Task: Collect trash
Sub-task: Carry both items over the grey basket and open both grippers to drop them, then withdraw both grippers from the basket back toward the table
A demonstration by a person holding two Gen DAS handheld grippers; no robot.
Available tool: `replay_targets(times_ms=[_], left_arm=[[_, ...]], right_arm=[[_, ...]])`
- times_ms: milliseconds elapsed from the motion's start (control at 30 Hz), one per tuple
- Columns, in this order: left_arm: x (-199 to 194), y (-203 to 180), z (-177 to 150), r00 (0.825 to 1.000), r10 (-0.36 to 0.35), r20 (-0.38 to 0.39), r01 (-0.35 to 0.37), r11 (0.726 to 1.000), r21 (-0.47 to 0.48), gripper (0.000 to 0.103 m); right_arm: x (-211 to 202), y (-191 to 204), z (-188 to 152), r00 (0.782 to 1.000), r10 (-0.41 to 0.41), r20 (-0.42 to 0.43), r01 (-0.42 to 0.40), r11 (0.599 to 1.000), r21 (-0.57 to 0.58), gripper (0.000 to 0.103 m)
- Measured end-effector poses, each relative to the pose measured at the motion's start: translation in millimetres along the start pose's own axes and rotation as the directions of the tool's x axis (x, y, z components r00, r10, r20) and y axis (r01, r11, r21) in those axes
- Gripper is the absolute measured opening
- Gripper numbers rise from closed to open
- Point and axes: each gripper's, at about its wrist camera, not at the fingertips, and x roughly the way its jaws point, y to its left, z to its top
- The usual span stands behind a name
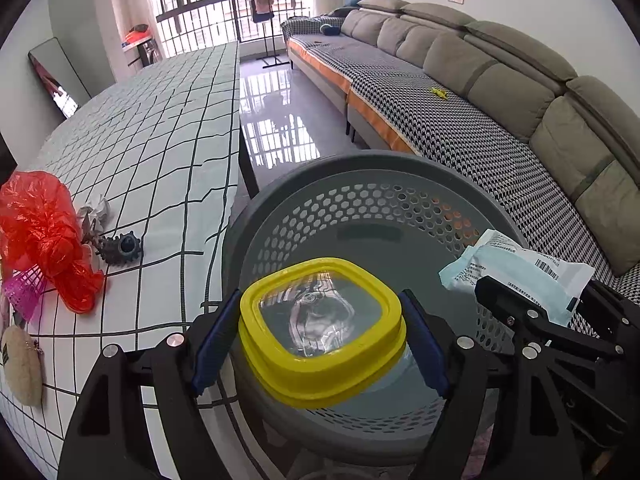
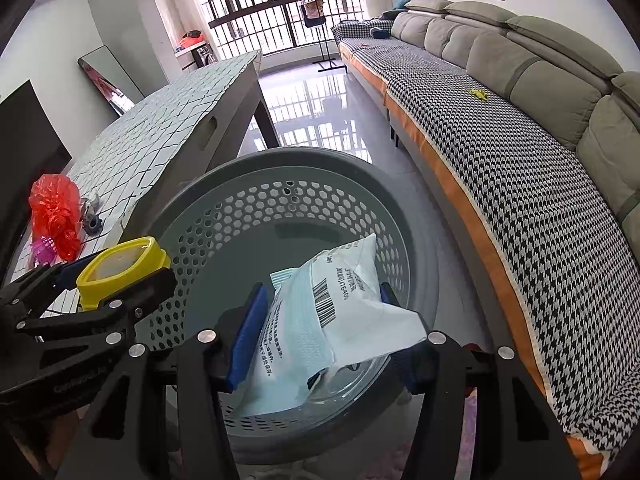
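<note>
A grey perforated basket (image 1: 360, 164) stands on the floor between the table and the sofa. My left gripper (image 1: 320, 304) is shut on a clear tub with a yellow rim (image 1: 320, 384), held over the basket's near left side. My right gripper (image 2: 323, 292) is shut on a white and pale blue printed packet (image 2: 344, 312), which hangs over the basket (image 2: 280, 160). In the right wrist view the left gripper (image 2: 116, 276) and its tub (image 2: 120, 264) show at the left. In the left wrist view the right gripper (image 1: 538, 292) and the packet (image 1: 512, 264) show at the right.
On the checked tablecloth (image 1: 168, 120) at the left lie a red plastic bag (image 1: 44, 236), crumpled paper (image 1: 96, 210), a black spiky ring (image 1: 120, 246), a pink netted item (image 1: 24, 292) and a beige pouch (image 1: 22, 364). A long sofa (image 1: 480, 120) runs along the right with a small yellow item (image 1: 439, 93).
</note>
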Motion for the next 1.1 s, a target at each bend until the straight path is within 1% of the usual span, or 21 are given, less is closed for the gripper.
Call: replay_targets(times_ms=[100, 133, 200, 267, 833, 1100], left_arm=[[-1.0, 1.2, -0.6, 1.0, -0.003, -0.001, 0.003, 1.0, -0.001, 0.077], [-1.5, 1.7, -0.6, 1.0, -0.002, 0.001, 0.002, 1.0, -0.001, 0.077], [-3.4, 2.7, -0.4, 1.0, 0.002, 0.002, -0.002, 1.0, -0.003, 0.077], [-4.2, 3.2, -0.4, 1.0, 0.001, 0.001, -0.001, 1.0, -0.005, 0.082], [-12.1, 2.3, -0.8, 1.0, 0.002, 0.01, -0.002, 1.0, -0.004, 0.083], [-20.0, -2.1, -0.4, 1.0, 0.001, 0.027, -0.001, 1.0, 0.006, 0.086]], right_arm=[[-2.8, -1.4, 0.4, 1.0, -0.002, 0.007, 0.002, 1.0, 0.001, 0.056], [-3.8, -2.6, 0.7, 1.0, -0.004, 0.01, 0.004, 1.0, 0.005, 0.059], [-7.1, -6.2, 1.7, 1.0, 0.008, 0.018, -0.009, 1.0, 0.017, 0.07], [-11.1, -9.6, 2.6, 0.999, 0.024, 0.033, -0.025, 0.999, 0.032, 0.072], [-18.6, -9.9, 0.5, 0.998, 0.026, 0.051, -0.028, 0.999, 0.045, 0.072], [-28.3, -16.2, -2.1, 0.997, 0.028, 0.07, -0.032, 0.998, 0.06, 0.072]])
